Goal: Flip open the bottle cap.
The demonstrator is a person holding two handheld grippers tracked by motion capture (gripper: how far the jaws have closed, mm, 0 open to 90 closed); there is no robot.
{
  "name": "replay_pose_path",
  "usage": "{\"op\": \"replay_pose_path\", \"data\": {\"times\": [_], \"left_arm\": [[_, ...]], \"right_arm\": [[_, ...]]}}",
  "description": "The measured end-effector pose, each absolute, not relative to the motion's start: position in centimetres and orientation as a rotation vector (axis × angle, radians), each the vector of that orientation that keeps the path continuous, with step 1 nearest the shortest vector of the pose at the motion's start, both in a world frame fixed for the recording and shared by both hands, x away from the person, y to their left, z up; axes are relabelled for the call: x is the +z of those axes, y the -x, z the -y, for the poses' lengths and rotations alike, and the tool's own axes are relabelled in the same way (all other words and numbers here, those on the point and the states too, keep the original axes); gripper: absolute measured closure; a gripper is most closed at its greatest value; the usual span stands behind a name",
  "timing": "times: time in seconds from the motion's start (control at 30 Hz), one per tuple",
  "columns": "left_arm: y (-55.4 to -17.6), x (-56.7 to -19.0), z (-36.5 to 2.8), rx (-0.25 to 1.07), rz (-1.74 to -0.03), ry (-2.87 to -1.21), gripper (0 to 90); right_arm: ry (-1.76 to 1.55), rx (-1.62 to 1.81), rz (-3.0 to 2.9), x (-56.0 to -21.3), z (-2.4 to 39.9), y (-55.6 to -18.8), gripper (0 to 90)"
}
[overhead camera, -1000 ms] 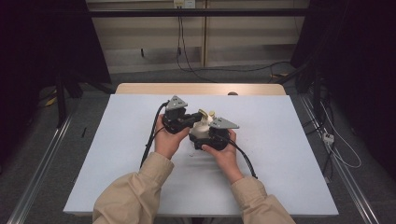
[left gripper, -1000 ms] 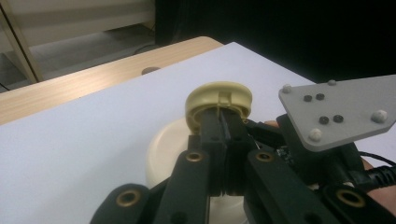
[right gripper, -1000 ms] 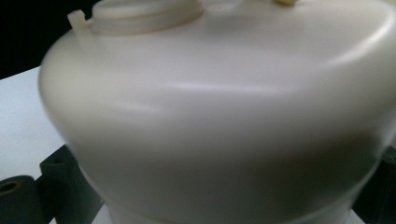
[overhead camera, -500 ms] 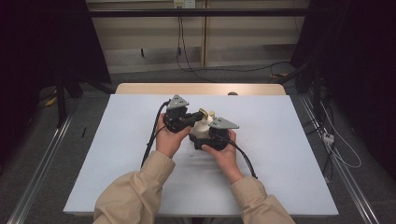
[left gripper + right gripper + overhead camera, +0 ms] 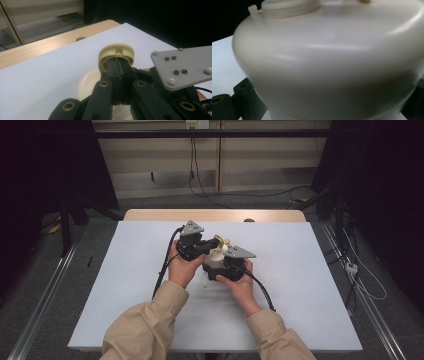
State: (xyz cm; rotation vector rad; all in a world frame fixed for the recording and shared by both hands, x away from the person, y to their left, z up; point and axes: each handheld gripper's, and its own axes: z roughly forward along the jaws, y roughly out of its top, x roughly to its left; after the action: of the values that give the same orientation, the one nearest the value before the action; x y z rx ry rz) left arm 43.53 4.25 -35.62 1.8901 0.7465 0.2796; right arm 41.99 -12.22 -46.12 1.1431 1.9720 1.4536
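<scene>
- The white table sheet (image 5: 125,290) lies bare on every side of the cream bottle (image 5: 214,257), with wide room out to its edges.
- A wooden strip (image 5: 150,215) runs along the far edge, well beyond the bottle.
- The bottle sits at the table's middle, clamped at its sides by the right gripper (image 5: 227,265).
- The left gripper (image 5: 207,246), just left of the bottle, has its jaws pressed together on the rim of a yellowish cap (image 5: 116,53) above the bottle.
- The right gripper's grey plate (image 5: 185,66) stands close beside the cap.
</scene>
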Motion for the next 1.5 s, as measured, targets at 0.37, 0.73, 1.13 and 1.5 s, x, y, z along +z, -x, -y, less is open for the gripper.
{"op": "replay_pose_path", "data": {"times": [0.37,0.73,1.13,1.5], "left_arm": [[-43.69,-35.72,-4.04,0.282,-0.750,-1.899,90.0],[-43.98,-35.69,-3.48,0.287,-0.738,-1.913,90.0],[-44.13,-35.81,-3.59,0.290,-0.743,-1.915,90.0],[-43.69,-35.66,-3.99,0.302,-0.743,-1.909,80.0]], "right_arm": [[-1.141,1.452,-1.973,-46.13,12.21,-42.02,3.8],[-1.143,1.450,-1.972,-46.12,12.18,-42.00,3.8],[-1.140,1.444,-1.971,-46.12,12.16,-41.95,3.7],[-1.142,1.434,-1.980,-46.06,12.19,-41.87,2.9]]}}
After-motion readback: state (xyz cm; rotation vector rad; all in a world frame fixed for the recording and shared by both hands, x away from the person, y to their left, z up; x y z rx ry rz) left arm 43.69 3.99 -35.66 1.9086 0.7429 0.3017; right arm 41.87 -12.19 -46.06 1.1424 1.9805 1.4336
